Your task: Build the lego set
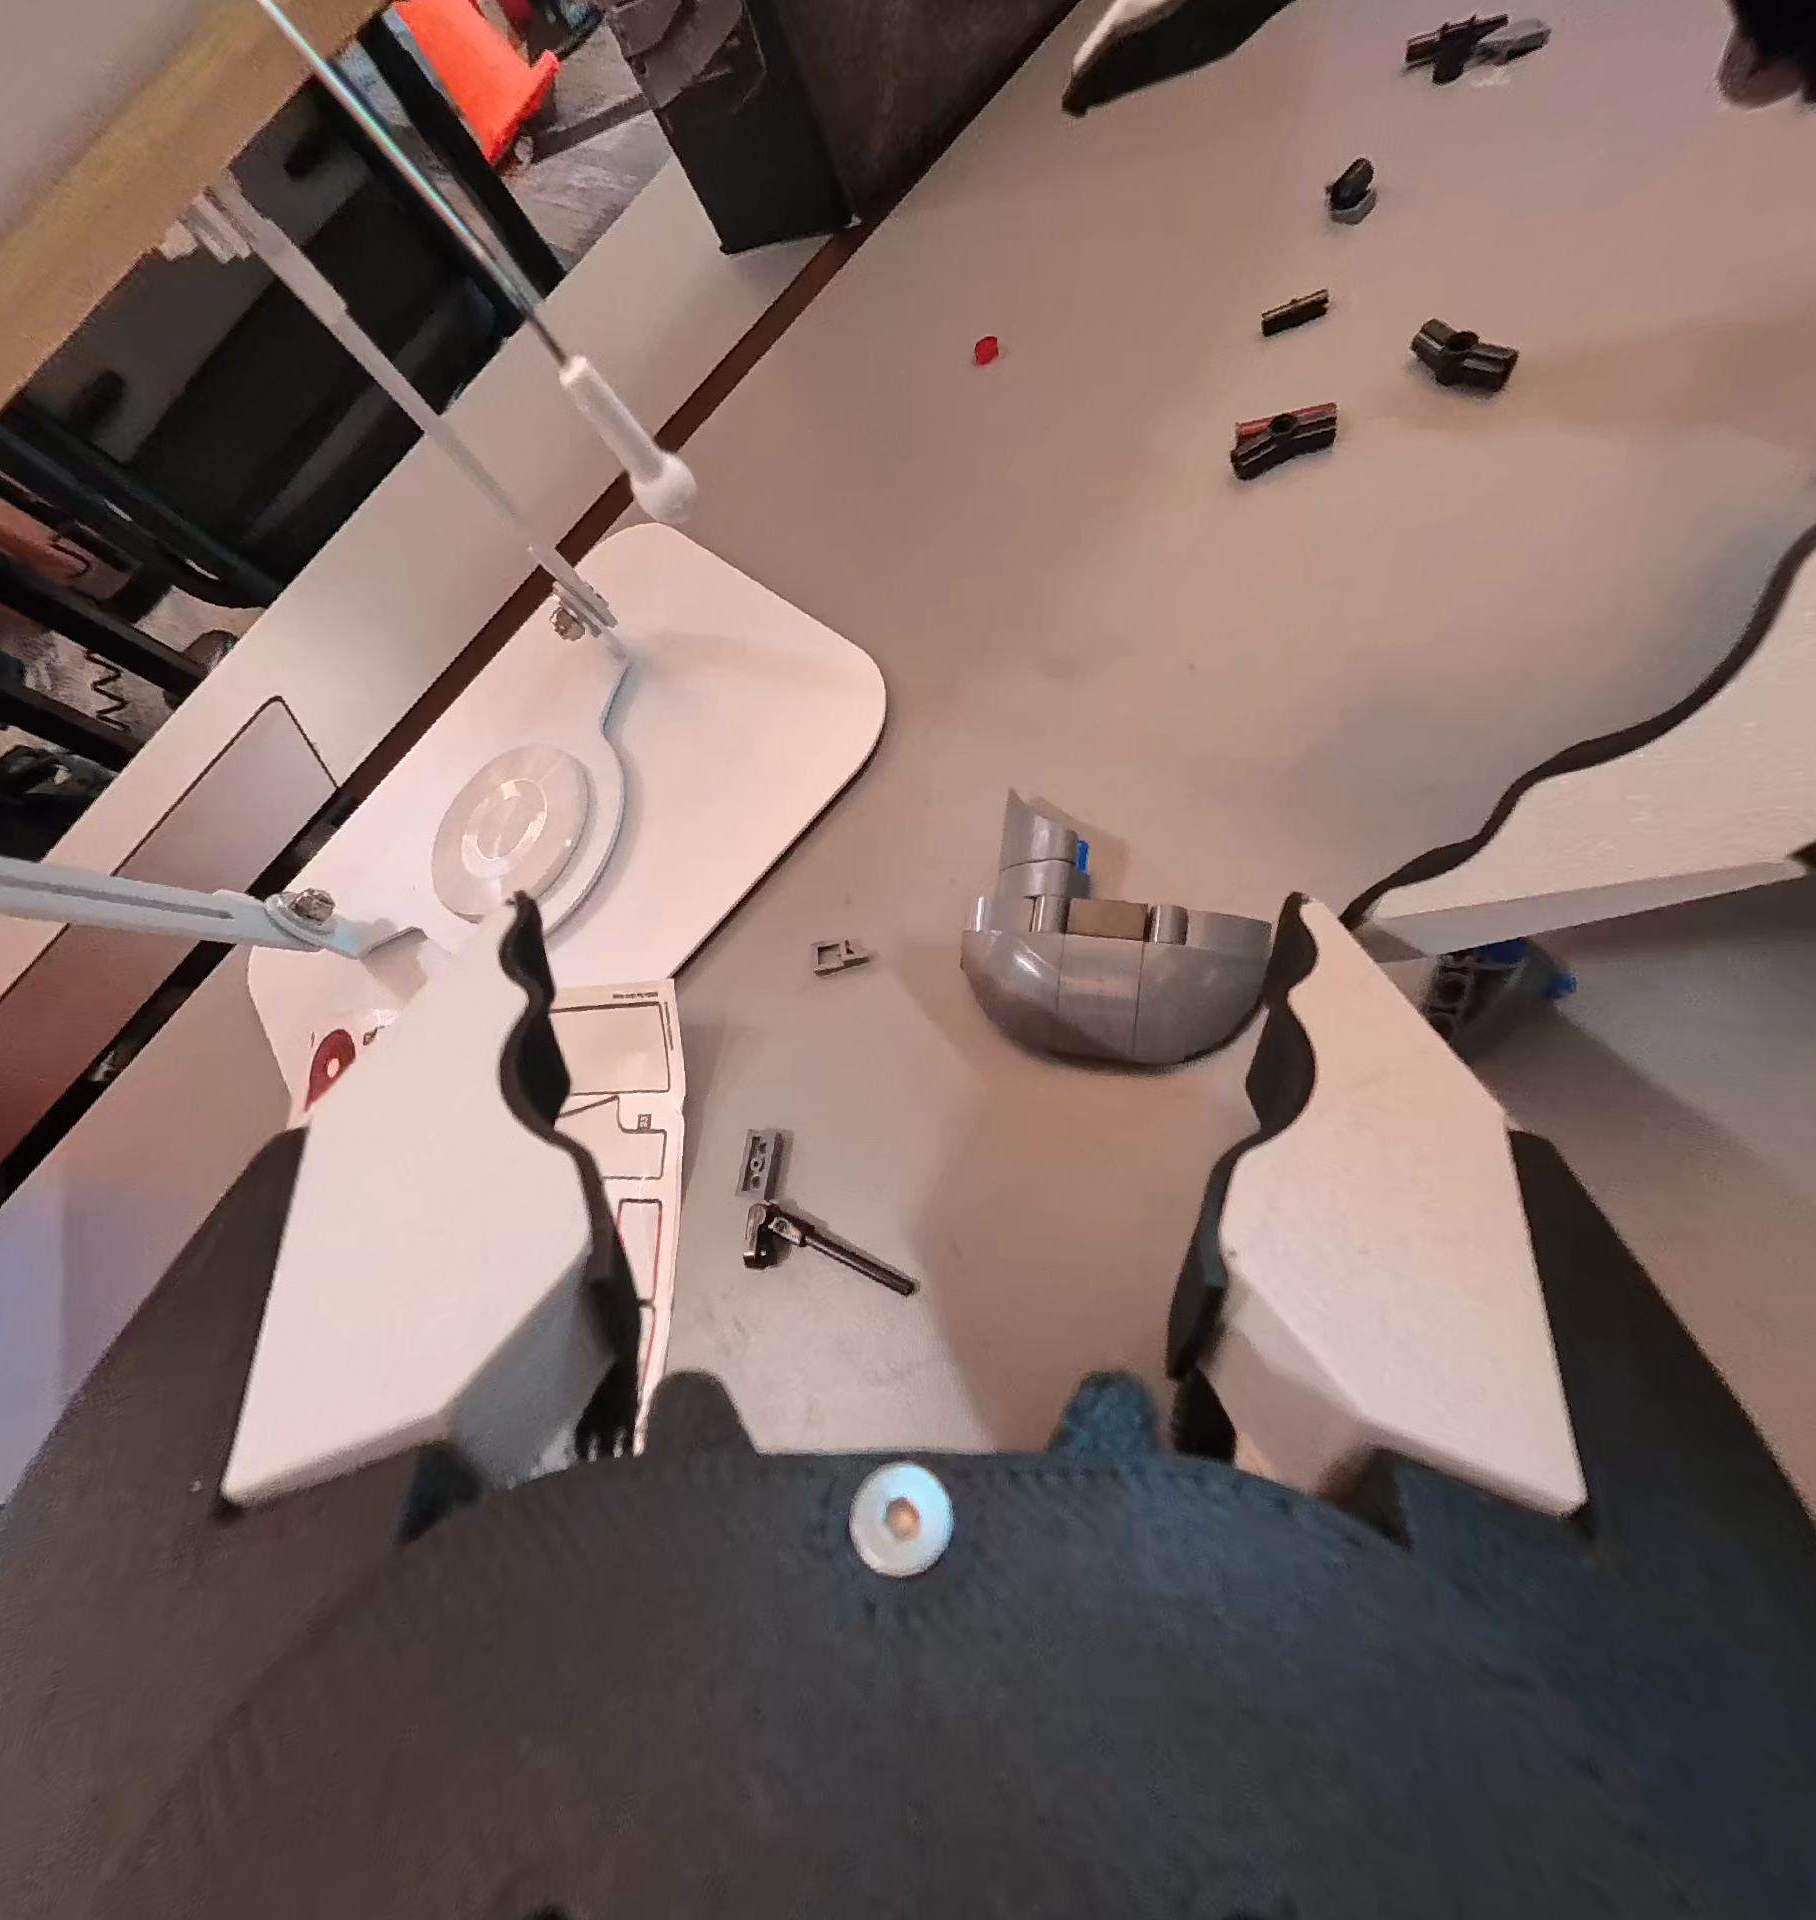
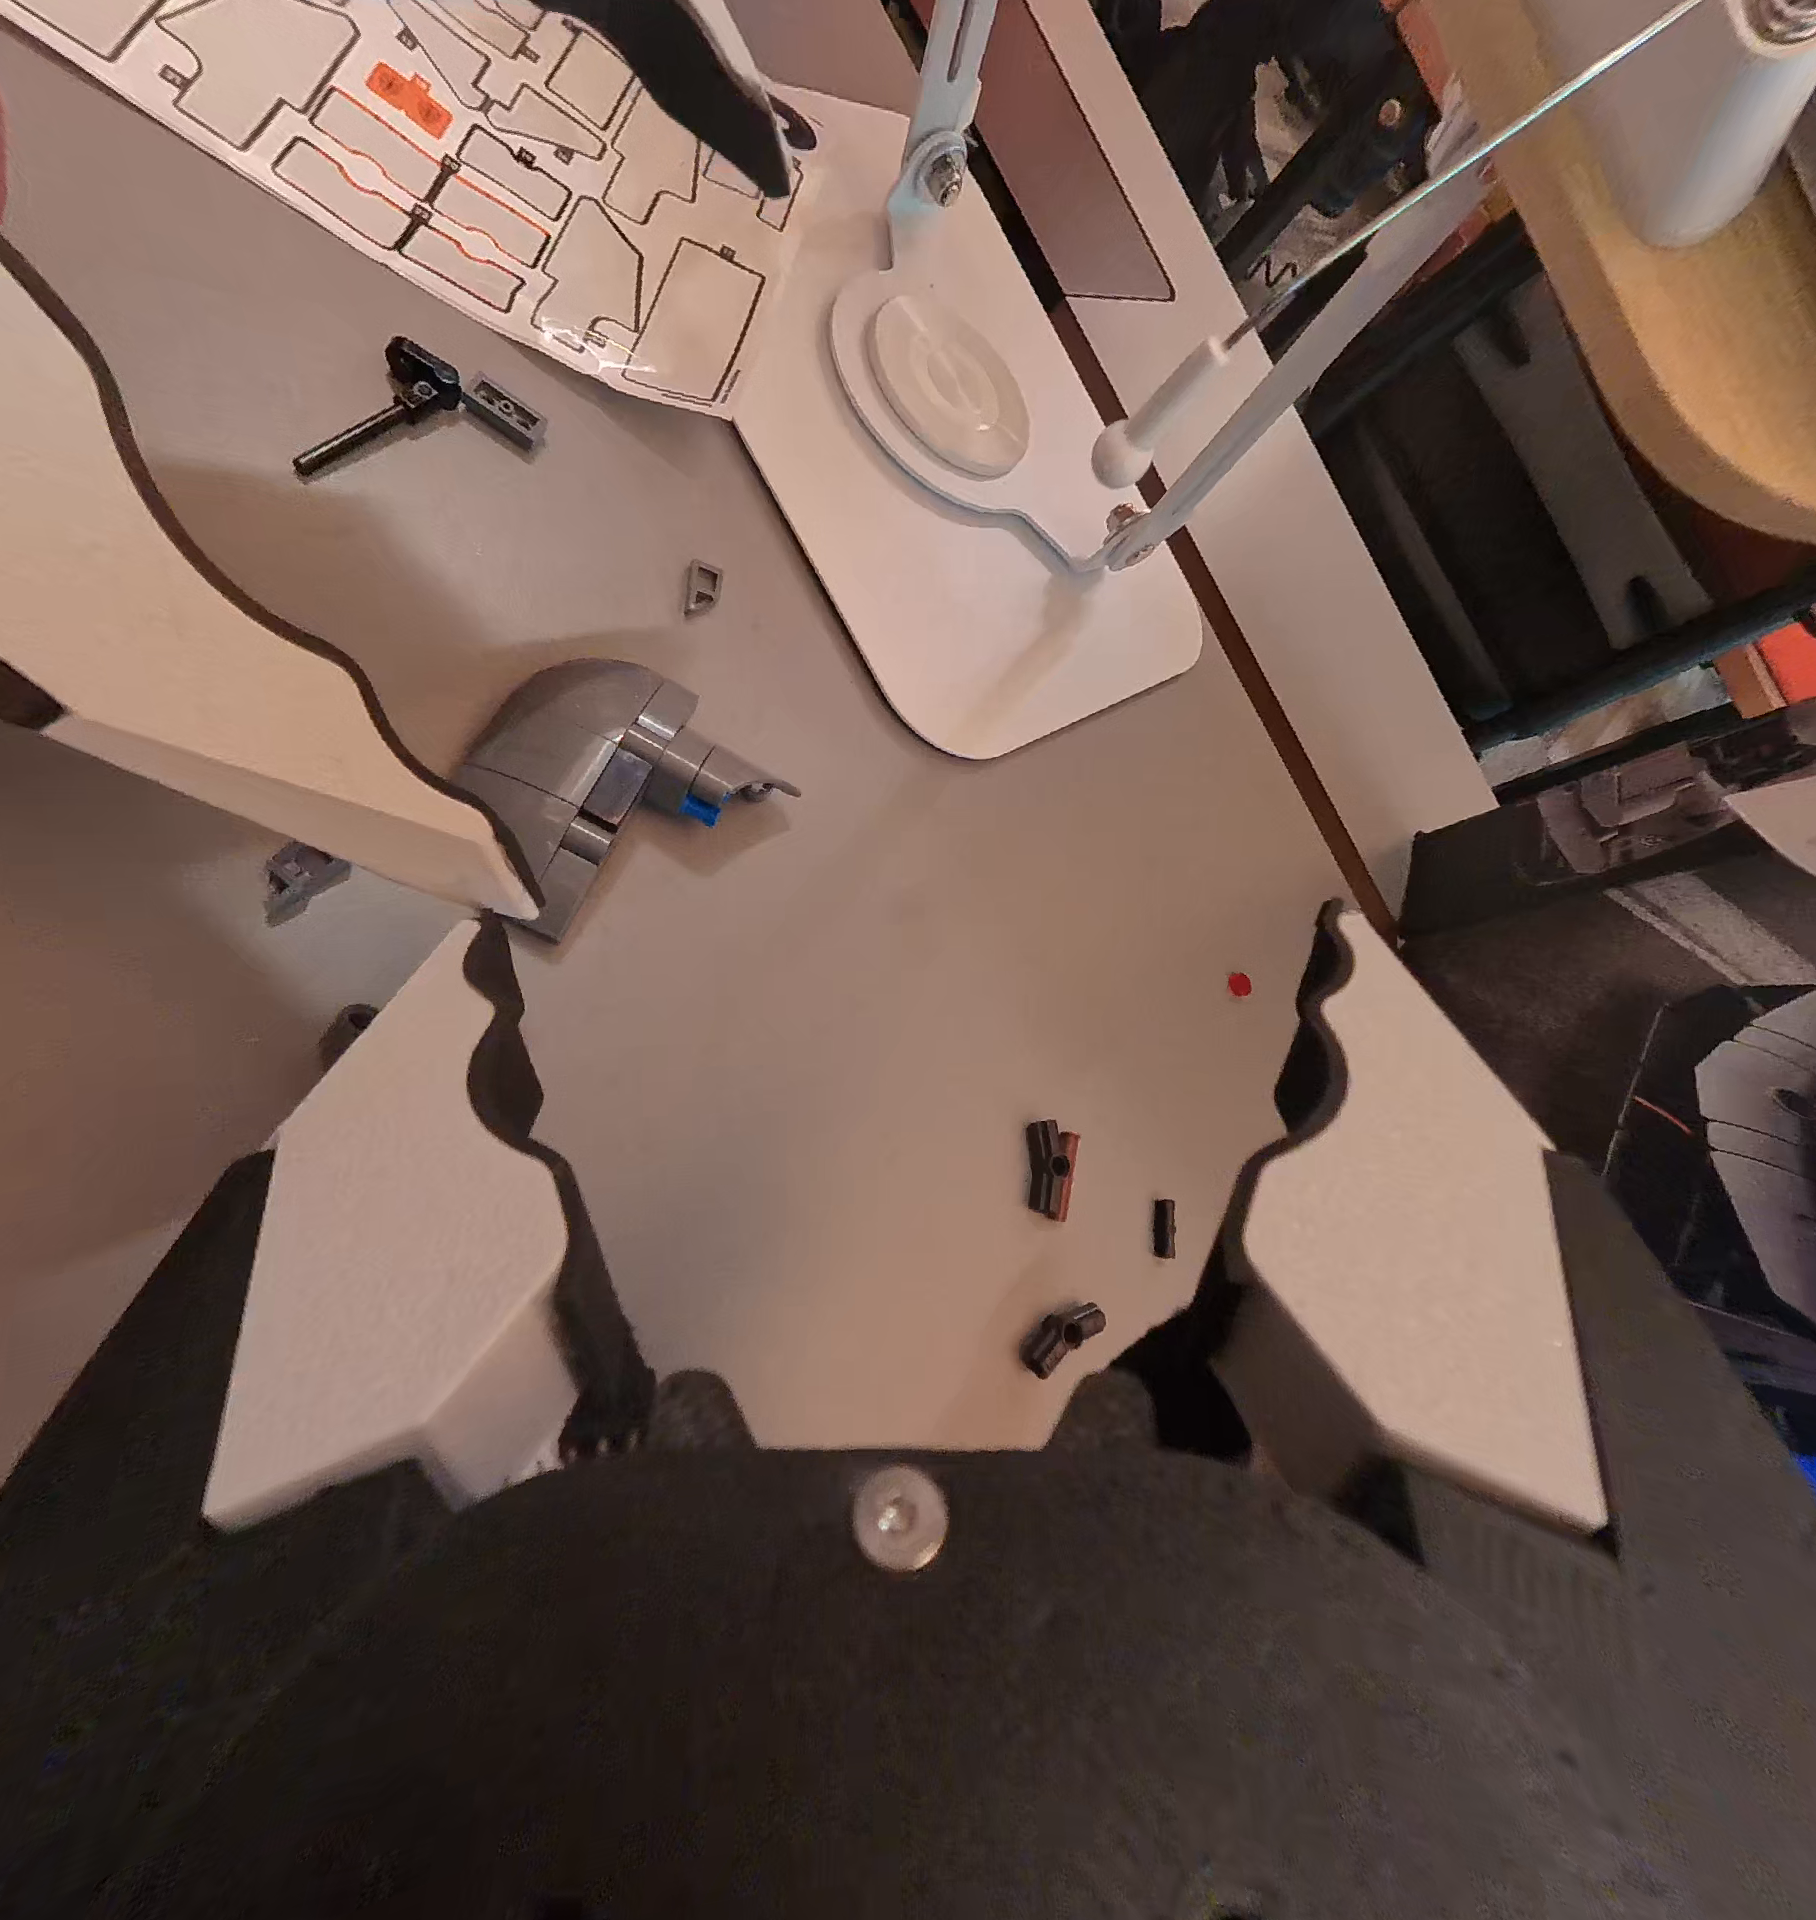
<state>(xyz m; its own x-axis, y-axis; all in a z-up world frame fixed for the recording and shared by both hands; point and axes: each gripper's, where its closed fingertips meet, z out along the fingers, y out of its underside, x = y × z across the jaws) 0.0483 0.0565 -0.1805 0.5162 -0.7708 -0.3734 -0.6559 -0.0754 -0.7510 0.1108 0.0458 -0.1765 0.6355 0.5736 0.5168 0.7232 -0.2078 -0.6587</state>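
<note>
A grey curved lego assembly [image 1: 1101, 971] with a small blue pin lies on the grey table, just ahead of my left gripper [image 1: 909, 914], which is open and empty above it. The assembly also shows in the right wrist view [image 2: 582, 769], partly behind a left gripper finger [image 2: 156, 644]. My right gripper [image 2: 904, 935] is open and empty, held over loose black connectors [image 2: 1051, 1169]. A black axle piece with a small grey plate [image 1: 779, 1205] lies between the left fingers. A small grey bracket [image 1: 838, 954] and a red stud [image 1: 985, 349] lie apart.
A white stand base [image 1: 738, 675] with thin metal arms sits at the table's far edge. A printed sheet [image 2: 447, 177] lies beside it. More black pieces [image 1: 1283, 436] are scattered to the right. Shelves and clutter stand beyond the table edge. Between my left fingertips and the small grey bracket [image 1: 838, 954] there is roughly 6 centimetres.
</note>
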